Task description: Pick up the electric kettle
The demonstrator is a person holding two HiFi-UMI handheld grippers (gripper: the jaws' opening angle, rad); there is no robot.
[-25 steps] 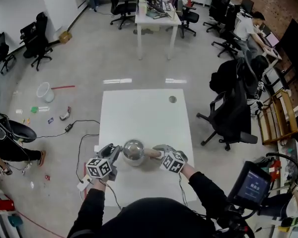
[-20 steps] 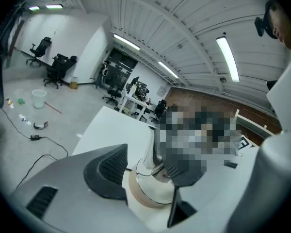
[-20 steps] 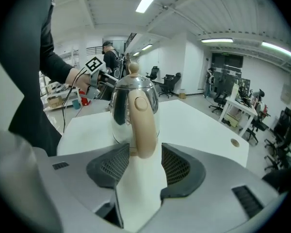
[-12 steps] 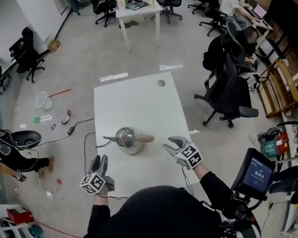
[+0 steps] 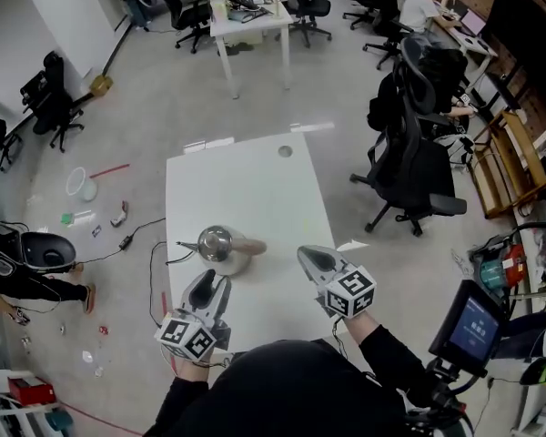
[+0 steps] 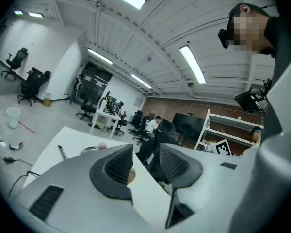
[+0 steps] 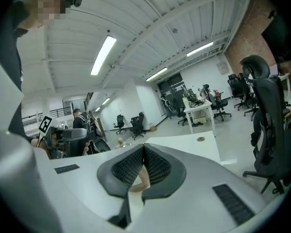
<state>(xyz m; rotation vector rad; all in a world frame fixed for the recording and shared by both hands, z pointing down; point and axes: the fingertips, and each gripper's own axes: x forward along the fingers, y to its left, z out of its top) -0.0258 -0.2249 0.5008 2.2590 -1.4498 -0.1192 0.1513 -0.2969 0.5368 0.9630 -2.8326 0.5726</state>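
Steel kettle (image 5: 218, 242) stands on the near left part of the white table (image 5: 246, 176), its tan handle (image 5: 251, 246) pointing right. Neither gripper touches it. The left gripper (image 5: 211, 286) hovers just short of it, its jaws fairly wide after just closing a little, with nothing between them. In its own view those jaws hide most of the kettle. The right gripper (image 5: 309, 257), right of the handle, has just closed fully on nothing. A tan shape behind its jaws is too hidden to name.
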